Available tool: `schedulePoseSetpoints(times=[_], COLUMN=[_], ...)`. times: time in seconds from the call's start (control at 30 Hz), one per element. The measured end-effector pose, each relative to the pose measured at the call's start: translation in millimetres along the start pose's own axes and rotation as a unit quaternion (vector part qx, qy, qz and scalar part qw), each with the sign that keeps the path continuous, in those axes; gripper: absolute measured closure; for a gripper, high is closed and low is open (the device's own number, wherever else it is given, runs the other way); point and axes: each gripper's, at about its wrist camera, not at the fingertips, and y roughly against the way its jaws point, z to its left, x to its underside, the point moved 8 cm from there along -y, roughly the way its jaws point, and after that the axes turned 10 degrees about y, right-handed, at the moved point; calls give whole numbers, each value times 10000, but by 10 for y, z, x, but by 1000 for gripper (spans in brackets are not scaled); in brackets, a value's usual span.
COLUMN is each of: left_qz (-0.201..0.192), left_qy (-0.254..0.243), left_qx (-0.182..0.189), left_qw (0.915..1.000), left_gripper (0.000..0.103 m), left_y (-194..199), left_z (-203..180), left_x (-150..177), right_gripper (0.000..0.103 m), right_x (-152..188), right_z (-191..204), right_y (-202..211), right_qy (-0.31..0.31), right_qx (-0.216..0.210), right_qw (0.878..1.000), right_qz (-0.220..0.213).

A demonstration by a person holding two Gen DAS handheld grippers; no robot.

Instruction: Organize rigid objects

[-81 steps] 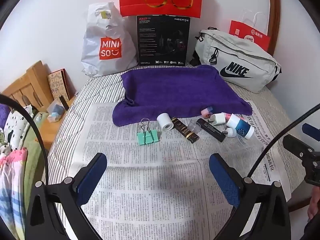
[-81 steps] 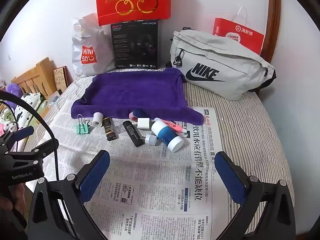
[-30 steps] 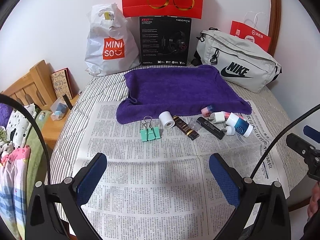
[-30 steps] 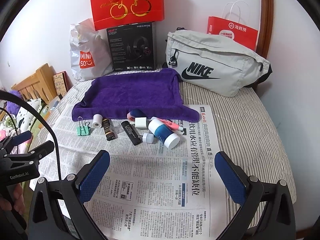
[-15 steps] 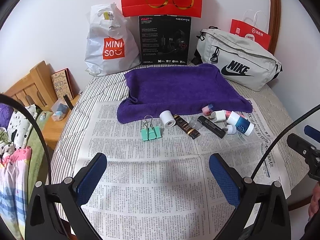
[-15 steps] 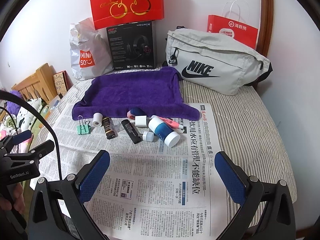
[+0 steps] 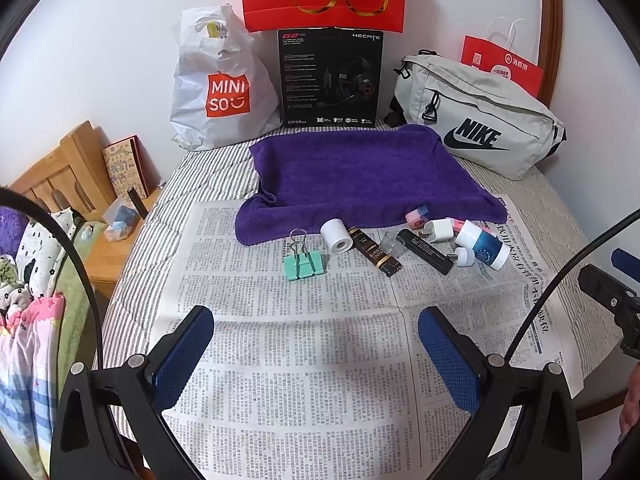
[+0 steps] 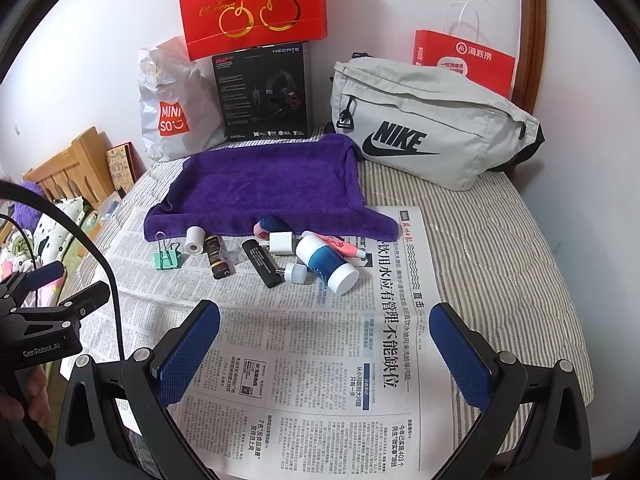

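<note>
Clip (image 7: pixel 303 265) and the small items sit in a row on the newspaper (image 7: pixel 304 360) just below the towel (image 7: pixel 360 176), light and stiff, so we'd pinch the clip's flat sides; both hand-held grippers, left (image 7: pixel 316 360) and right (image 8: pixel 325 356), hover spread and empty.

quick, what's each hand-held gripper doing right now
Left hand-held gripper: open, holding nothing, above the newspaper.
Right hand-held gripper: open, holding nothing.

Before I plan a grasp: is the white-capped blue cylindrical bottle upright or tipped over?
Tipped over. The white-capped blue cylindrical bottle lies on its side on the newspaper, cap toward the camera.
</note>
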Motion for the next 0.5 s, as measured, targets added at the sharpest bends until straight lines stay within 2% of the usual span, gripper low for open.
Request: schedulePoseSetpoints(times=[0.5], left_qz=[39], left_qy=[-38], left_qx=[-44], left_qw=[10000], left_gripper=[0], left_y=[-37], left_z=[-25], left_x=[-6], right_gripper=[0], right_x=[7], right_z=[-14], right_y=[-15], right_qy=[-9], right_qx=[6], right_qw=[10000], right_qz=[9])
